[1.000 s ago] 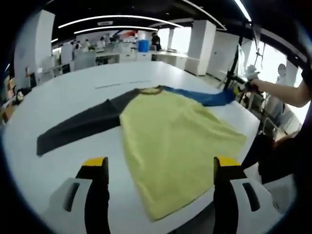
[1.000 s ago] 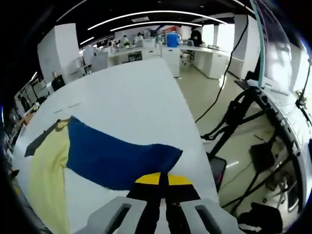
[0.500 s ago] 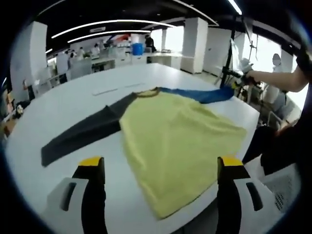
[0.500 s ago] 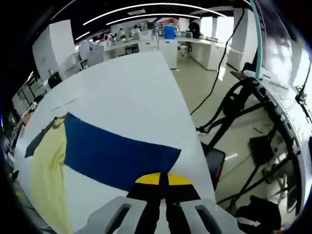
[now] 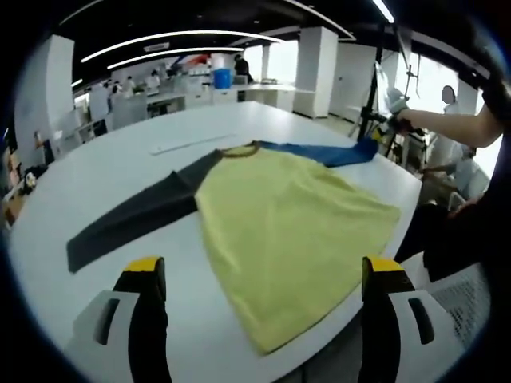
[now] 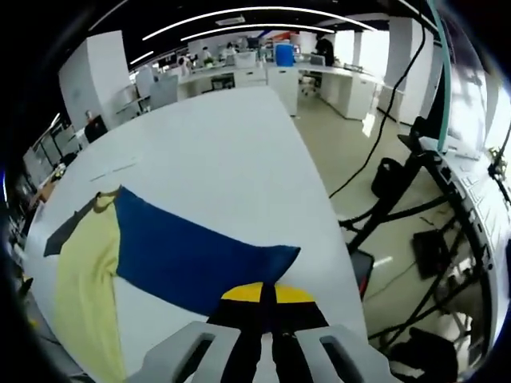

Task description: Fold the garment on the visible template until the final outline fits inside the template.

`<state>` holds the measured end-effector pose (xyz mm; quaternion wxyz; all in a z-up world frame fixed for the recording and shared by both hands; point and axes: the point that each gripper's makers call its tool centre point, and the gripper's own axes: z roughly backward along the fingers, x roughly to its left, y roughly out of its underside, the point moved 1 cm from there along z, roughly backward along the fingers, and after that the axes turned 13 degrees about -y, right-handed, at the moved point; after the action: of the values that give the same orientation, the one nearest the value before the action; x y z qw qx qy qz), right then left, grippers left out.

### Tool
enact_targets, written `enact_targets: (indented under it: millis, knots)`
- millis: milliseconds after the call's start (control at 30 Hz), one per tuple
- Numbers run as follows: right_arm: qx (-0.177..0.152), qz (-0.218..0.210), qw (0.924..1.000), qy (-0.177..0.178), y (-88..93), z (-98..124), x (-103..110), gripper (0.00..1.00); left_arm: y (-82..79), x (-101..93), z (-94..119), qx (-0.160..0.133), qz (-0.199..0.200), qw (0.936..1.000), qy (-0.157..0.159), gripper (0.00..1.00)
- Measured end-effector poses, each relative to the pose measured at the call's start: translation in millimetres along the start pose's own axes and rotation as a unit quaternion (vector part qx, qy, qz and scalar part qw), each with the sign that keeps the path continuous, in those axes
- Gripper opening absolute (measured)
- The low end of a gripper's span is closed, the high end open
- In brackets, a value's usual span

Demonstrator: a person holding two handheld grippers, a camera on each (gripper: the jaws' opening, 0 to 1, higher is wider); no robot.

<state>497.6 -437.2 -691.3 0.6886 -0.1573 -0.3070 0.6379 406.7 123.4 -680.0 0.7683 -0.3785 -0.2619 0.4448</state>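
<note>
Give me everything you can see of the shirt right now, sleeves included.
The shirt is a long-sleeved top with a yellow body, a brownish collar, one dark grey sleeve and one blue sleeve. It looks like soft knit cloth and lies flat, spread out on the white table, hem near the table edge. The grey sleeve lies stretched out on the table. The right gripper is shut on the blue sleeve's cuff end, holding it out sideways. The left gripper is open, apart from the shirt.

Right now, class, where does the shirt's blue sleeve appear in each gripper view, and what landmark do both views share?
Left gripper view: the blue sleeve runs from the collar toward upper right, its end at the right gripper.
Right gripper view: it spreads across lower centre, its cuff reaching the closed jaws.
Shared landmark: the blue barrel far behind the table.
</note>
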Motion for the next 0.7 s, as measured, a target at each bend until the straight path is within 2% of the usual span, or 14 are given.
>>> enact_targets:
  millis: [200,233,367,500,633,700]
  knots:
    - [-0.003,0.012,0.9998,-0.013,-16.0,-7.3,2.5,0.00,-5.5,-0.5,1.7,-0.009,0.001,1.0000,0.002,0.99]
    - [-0.003,0.013,0.9998,-0.014,-12.9,-4.7,6.3,0.00,-6.3,-0.2,1.7,-0.009,0.000,1.0000,0.002,0.99]
    - [-0.003,0.018,0.9996,-0.023,-21.8,-12.2,11.0,0.00,-7.1,0.7,1.5,-0.010,-0.001,0.9999,0.002,0.99]
    - [-0.002,0.023,0.9992,-0.031,-21.8,-15.8,32.8,0.00,-7.0,0.4,1.0,-0.009,-0.003,0.9999,0.005,0.99]
    - [0.000,0.035,0.9984,-0.043,-32.9,-26.1,37.1,0.00,-8.0,-0.8,0.3,-0.010,-0.001,0.9999,0.008,0.98]
    - [-0.002,0.042,0.9979,-0.050,-23.2,-20.6,61.9,0.00,-8.6,-0.9,-0.2,-0.010,-0.002,0.9999,0.009,0.98]
